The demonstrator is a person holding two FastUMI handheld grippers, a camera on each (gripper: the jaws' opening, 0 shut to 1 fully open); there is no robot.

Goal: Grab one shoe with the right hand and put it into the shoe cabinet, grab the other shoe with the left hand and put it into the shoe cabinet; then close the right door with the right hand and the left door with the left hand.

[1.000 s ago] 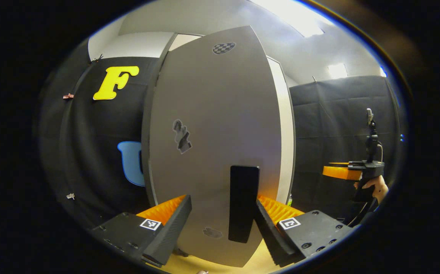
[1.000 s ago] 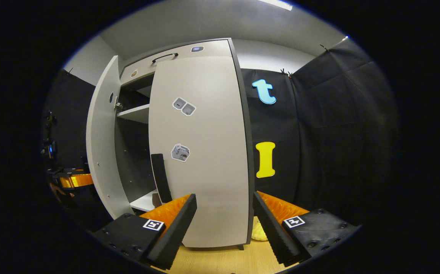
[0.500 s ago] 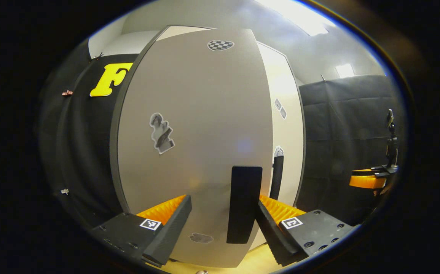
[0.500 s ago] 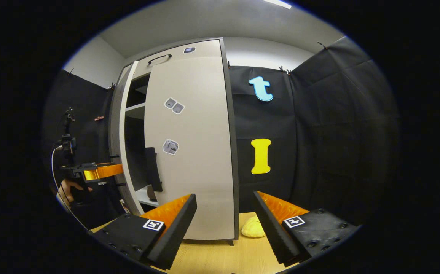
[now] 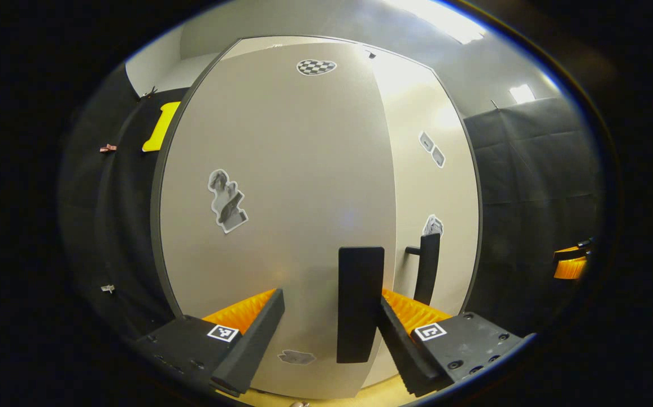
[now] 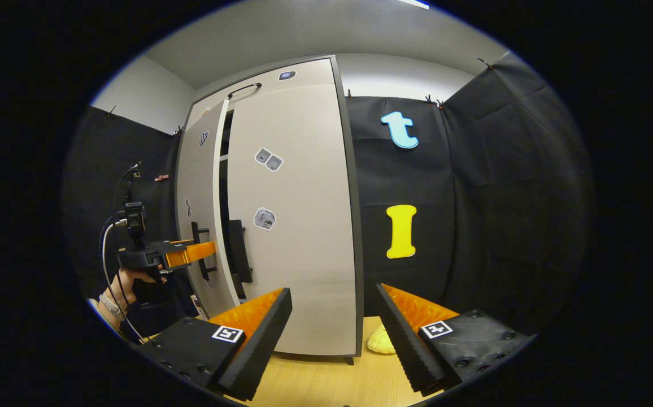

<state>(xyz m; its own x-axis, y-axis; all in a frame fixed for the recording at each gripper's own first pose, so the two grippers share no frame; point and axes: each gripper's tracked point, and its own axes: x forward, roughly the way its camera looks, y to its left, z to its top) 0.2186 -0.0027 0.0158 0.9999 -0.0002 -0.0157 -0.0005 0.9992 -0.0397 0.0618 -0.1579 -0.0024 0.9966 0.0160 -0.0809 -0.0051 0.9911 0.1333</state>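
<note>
So the left door point(image 5: 281, 215) is almost shut, just a thin dark gap left next to the right door point(image 6: 298, 226), which sits flush. The left hand-held gripper point(image 5: 326, 339) has its jaws spread wide right up against the left door's black handle point(image 5: 359, 302), not clamping it. The right hand-held gripper point(image 6: 332, 339) hangs back, jaws also wide open on nothing. There are stickers point(image 5: 226, 200) on both doors, too small to read. A yellow lumpy thing point(image 6: 382, 341) sits on the floor by the cabinet's right corner. The shoes are hidden behind the doors.
</note>
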